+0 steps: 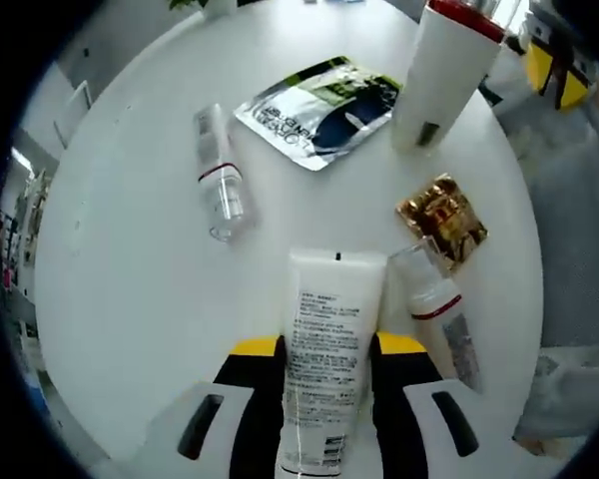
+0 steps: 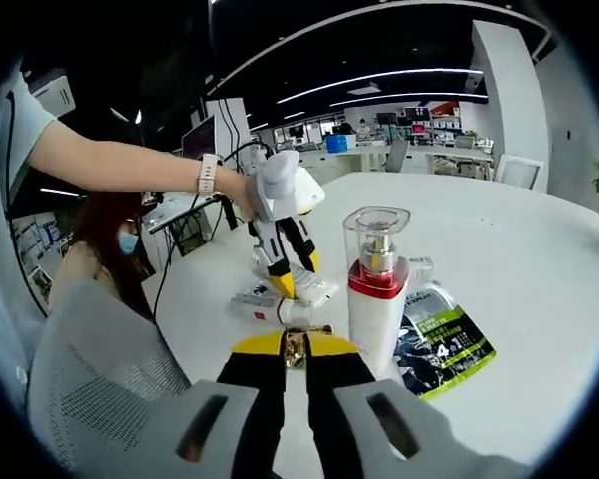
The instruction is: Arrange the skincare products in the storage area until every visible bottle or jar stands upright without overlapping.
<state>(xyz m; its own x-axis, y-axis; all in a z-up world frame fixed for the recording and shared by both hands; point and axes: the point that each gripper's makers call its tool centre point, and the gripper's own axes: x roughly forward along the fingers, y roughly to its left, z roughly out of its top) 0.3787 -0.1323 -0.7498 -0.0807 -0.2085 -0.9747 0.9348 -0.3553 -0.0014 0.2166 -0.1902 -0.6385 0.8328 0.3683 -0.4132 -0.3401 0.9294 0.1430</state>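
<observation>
Tube: you're pinching the white squeeze tube (image 1: 324,349) between the left gripper's (image 1: 324,351) jaws, clenched on its printed body, low over the white round table (image 1: 130,299).
Long axis: it's running straight away from you along the jaws, flat crimped end pointing out toward the middle of the table; the cap end is hiding under the bottom edge of the left gripper view, so I'm guessing it's nearest your hand.
Step in hand: looks like you're partway through standing this tube up, and it's not sitting upright yet.
Next move: I'd say you're needing to tip it so the cap end goes down, then plant it on bare table, away from the small capped bottle (image 1: 441,311) lying just beside it on the right and the gold sachet (image 1: 442,218) beyond that.
Already upright: the tall white pump bottle (image 1: 444,75) with the red band and clear cap is standing by the green and black sachet (image 1: 319,112).
Also lying down: the little clear-capped bottle (image 1: 218,172) on the left, long axis pointing roughly toward you.
Right gripper: right gripper (image 2: 295,349) is hanging just short of the pump bottle, jaws pressed together with nothing between them.
Watch out: tubes are floppy and top-heavy, so it's probably going to wobble on release.
</observation>
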